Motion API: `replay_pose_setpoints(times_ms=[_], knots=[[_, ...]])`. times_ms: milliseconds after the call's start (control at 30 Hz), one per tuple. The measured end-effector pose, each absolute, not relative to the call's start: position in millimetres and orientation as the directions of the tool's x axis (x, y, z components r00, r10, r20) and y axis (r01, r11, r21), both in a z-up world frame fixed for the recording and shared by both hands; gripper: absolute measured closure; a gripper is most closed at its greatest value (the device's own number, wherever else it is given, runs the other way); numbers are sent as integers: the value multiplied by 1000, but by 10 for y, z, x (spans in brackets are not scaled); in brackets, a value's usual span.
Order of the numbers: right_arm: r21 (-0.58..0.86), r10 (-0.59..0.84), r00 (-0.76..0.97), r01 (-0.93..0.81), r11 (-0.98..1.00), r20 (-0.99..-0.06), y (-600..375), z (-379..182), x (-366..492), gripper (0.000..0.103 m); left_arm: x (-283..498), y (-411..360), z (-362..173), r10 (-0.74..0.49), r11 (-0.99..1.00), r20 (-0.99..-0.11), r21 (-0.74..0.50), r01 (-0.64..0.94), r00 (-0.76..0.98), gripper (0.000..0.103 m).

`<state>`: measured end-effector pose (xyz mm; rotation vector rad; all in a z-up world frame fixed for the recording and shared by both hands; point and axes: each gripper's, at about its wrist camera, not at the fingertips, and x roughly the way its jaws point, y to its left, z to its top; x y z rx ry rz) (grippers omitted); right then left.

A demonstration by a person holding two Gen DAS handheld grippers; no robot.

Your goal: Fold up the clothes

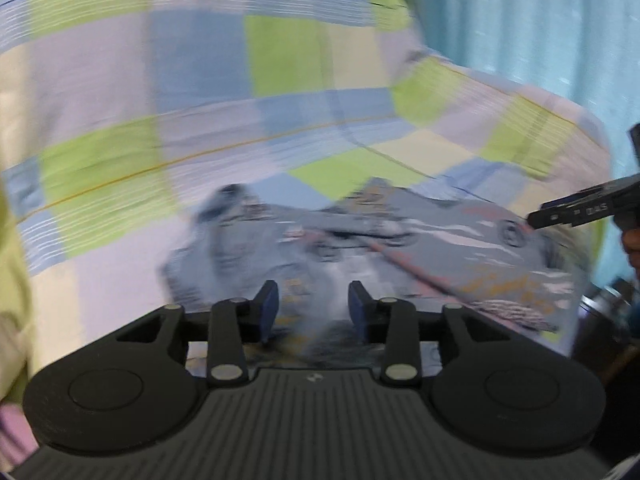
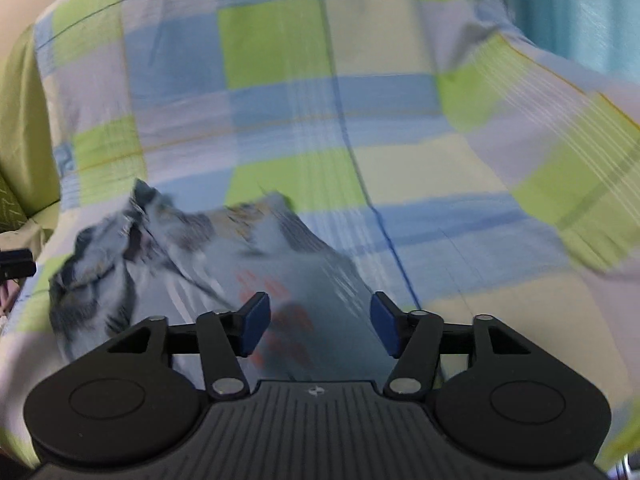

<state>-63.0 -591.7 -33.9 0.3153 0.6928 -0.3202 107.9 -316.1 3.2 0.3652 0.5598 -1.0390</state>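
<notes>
The garment (image 2: 224, 264), a pale blue-grey printed piece with orange-red marks, lies on a bed covered by a checked sheet (image 2: 280, 92) of green, blue, cream and lilac squares, and it looks only partly dealt with: in the right wrist view the near portion lies fairly flat and smooth toward the camera, while the far left portion is bunched and rumpled into dark creases. In the left wrist view the same garment (image 1: 400, 256) spreads across the sheet (image 1: 200, 80) in front of the fingers, wrinkled in the middle, with a reddish line running diagonally over it (a seam or a printed stripe, the blur does not let me say). The left gripper (image 1: 314, 308) has its blue pads moderately apart with nothing pinched between them; cloth shows below and beyond the gap. The right gripper (image 2: 318, 326) stands wider open, also empty, poised just above the flat near part of the garment; its dark tip also juts in at the right edge of the left view. My reading is that at most one fold is laid down and the cloth has been let go; what remains is to smooth the crumpled far side, fold it again into a compact shape, and set it aside. No basket, box or other container is visible in either view.
</notes>
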Motion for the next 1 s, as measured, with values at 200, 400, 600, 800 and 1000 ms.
replay_pose_setpoints(times_ms=[200, 400, 600, 800, 1000], knots=[[350, -95, 731, 432, 831, -676, -6113, -528, -1069, 36, 638, -3494, -72, -761, 258, -611, 25, 966, 219, 57], [518, -15, 777, 434, 737, -629, -6236, -630, -1050, 46, 244, -3669, -120, -779, 116, -615, 46, 992, 120, 43], [551, -8, 821, 390, 738, -570, -6291, -435, -678, 100, 240, -3686, -142, -780, 151, -608, 48, 987, 149, 43], [541, 53, 884, 235, 807, -464, -6081, 146, -276, 101, 170, -3783, -2, -805, 125, -573, 95, 988, 157, 40], [513, 147, 934, 44, 857, -326, -5861, 853, 176, 101, 188, -4075, 47, -806, 154, -559, 120, 981, 195, 34]])
